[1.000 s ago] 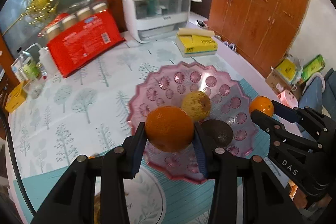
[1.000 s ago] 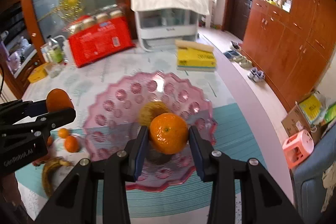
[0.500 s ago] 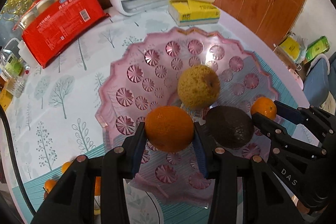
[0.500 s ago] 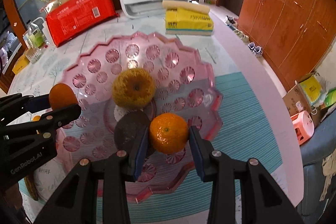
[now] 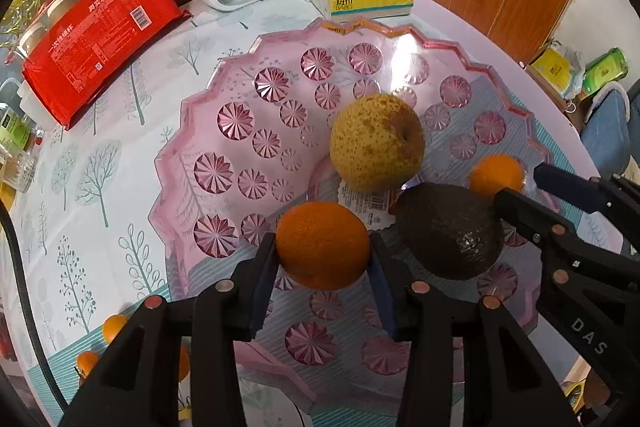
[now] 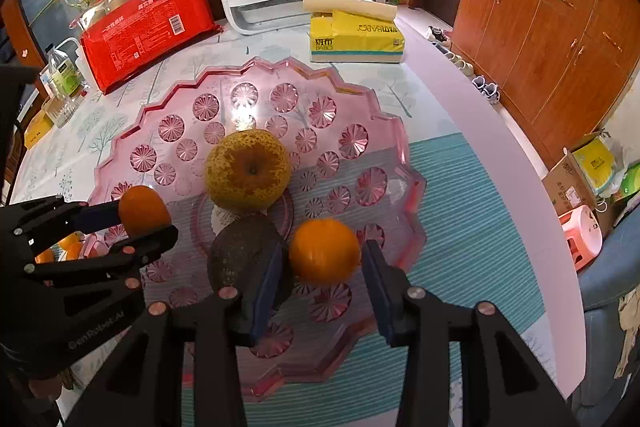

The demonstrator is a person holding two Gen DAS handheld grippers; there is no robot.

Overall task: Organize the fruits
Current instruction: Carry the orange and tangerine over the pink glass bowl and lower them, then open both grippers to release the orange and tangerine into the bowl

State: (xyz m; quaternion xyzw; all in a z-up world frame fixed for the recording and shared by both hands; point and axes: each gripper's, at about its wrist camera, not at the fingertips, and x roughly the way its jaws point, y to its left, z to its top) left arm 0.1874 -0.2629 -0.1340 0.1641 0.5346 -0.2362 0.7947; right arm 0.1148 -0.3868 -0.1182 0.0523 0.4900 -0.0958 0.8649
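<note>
Tabletop carries a pink plate — scalloped, patterned — with a speckled pear near its middle and a dark avocado touching it on the near side. Left claw is clamped on an orange over the plate's near-left part. Right claw holds a smaller orange just right of the avocado — its right pad shows a slight gap, so the grip looks loosened. A red package and yellow tissue pack lie far.
</note>
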